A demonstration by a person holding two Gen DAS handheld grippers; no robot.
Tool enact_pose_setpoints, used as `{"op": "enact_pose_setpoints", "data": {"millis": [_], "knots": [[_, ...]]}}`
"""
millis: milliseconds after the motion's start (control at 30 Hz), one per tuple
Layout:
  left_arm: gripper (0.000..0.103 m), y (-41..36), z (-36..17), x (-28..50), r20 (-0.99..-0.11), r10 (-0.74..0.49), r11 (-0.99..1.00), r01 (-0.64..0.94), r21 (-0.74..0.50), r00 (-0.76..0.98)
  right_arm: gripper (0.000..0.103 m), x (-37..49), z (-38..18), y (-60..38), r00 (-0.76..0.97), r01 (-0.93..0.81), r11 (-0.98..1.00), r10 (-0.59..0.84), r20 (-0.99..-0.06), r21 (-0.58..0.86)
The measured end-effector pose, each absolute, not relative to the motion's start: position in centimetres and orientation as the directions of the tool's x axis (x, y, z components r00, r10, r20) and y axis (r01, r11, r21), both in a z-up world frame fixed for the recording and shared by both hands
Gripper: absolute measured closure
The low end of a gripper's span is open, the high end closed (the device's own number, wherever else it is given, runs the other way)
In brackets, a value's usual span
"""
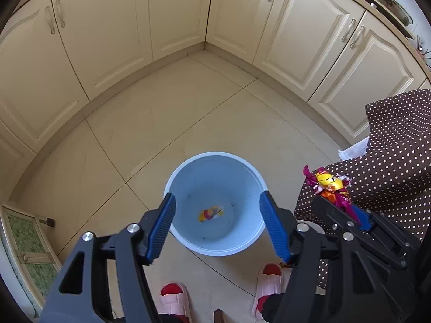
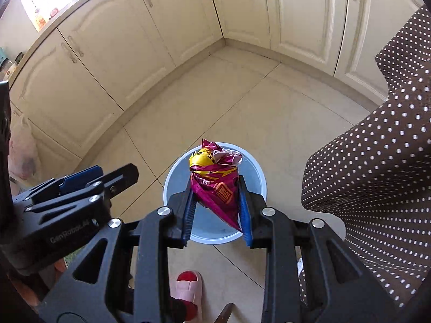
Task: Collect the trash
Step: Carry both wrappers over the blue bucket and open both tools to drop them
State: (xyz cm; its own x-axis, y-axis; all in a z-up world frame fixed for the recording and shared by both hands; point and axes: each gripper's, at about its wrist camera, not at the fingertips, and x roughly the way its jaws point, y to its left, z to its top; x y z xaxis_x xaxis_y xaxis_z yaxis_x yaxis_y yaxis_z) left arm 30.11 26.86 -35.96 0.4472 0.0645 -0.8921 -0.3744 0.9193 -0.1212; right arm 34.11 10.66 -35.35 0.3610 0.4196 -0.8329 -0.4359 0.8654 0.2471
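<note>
Sitting in the blue bin [image 1: 215,247], one crumpled wrapper [image 1: 211,213] lies alone.

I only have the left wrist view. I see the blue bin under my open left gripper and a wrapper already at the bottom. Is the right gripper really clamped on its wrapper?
Observer: Yes. In the right wrist view the right gripper is shut on the crumpled purple and yellow wrapper, both blue pads pressed against its sides.
Operator: Is it lined up over the bin?
Observer: From that camera the wrapper sits in front of the bin's opening, so it looks roughly above it.
Operator: Anything on the far left I can't see?
Observer: A pale plastic bag leans by the cabinets, left of your left gripper.
</note>
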Motion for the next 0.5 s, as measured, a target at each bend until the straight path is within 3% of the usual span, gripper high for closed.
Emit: {"op": "enact_pose_setpoints", "data": {"millis": [300, 500], "knots": [[0.039, 28.7, -35.5, 28.9, -0.887, 0.091, 0.899, -0.421, -0.123, 0.453, 0.074, 34.4, -35.7, 12.5, 0.364, -0.454, 0.853, 0.44, -0.821, 0.257], [0.039, 29.4, -33.6, 27.8, -0.866, 0.108, 0.891, -0.434, -0.133, 0.489, 0.068, 34.9, -33.9, 12.9, 0.401, -0.46, 0.844, 0.476, -0.783, 0.277]]}}
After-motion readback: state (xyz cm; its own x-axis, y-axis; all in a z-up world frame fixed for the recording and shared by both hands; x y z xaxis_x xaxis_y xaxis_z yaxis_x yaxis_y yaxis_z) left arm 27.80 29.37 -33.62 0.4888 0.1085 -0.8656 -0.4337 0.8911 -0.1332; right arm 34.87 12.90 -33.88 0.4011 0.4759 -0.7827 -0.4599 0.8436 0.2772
